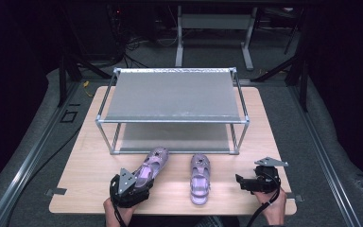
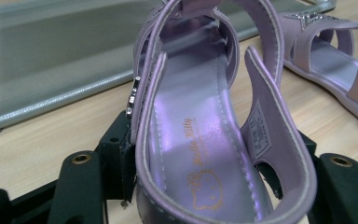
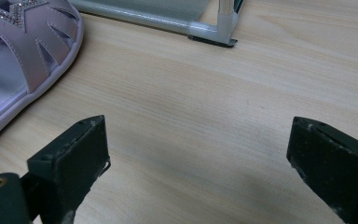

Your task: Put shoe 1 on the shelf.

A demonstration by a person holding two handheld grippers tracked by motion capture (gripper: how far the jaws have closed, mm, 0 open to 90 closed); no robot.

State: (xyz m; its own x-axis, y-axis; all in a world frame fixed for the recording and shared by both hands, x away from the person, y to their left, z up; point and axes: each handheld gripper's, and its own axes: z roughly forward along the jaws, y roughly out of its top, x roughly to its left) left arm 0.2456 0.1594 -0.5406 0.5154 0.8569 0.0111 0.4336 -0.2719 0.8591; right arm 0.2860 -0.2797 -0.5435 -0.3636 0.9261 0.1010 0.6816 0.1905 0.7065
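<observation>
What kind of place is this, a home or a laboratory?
Probably a lab or recording studio, not a home. A bare wooden table holds a shoe rack and two sandals as props, black curtains close it in, and cables and metal frames stand behind.

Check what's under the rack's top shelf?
Under the grey metal-framed shoe rack's top shelf, a lower grey shelf shows bare along its front; the top shelf covers its rear, so that part stays unknown.

Bare table [image 1: 227, 182] between second sandal [image 1: 200, 178] and right tool [image 1: 240, 182]
</observation>
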